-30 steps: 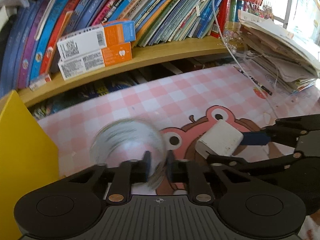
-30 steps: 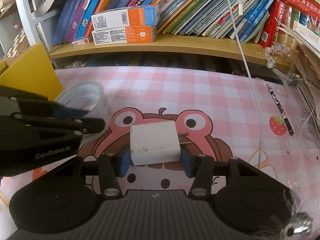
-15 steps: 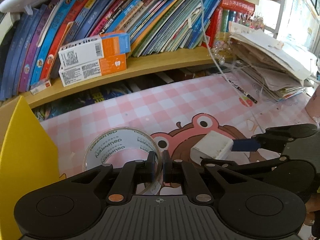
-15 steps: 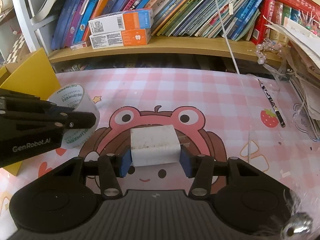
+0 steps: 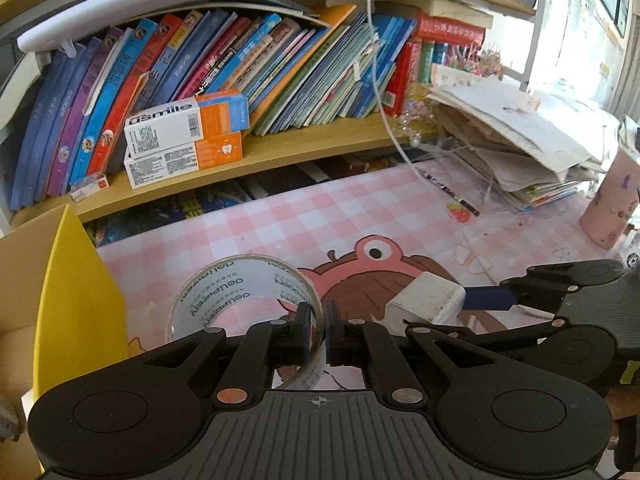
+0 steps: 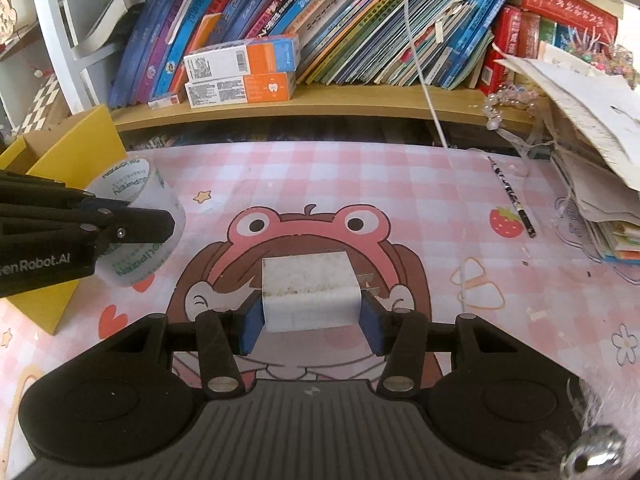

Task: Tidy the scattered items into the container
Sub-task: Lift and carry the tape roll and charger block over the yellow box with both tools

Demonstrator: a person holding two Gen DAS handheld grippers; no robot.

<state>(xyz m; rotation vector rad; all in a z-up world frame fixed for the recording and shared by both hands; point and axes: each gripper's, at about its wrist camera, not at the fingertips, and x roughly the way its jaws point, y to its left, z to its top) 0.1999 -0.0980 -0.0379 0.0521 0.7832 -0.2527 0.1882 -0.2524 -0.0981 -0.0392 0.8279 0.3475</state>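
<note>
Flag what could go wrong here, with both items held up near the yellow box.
The left hand-held gripper pinches only the thin wall of the clear tape roll, so the roll could swing or slip. The right hand-held gripper carries the white charger block close beside it; both heading for the yellow box may collide.

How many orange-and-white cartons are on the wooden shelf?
2, stacked in front of the leaning books: the upper carton lies on the lower carton. A much smaller box sits beside them; more may be hidden behind.
</note>
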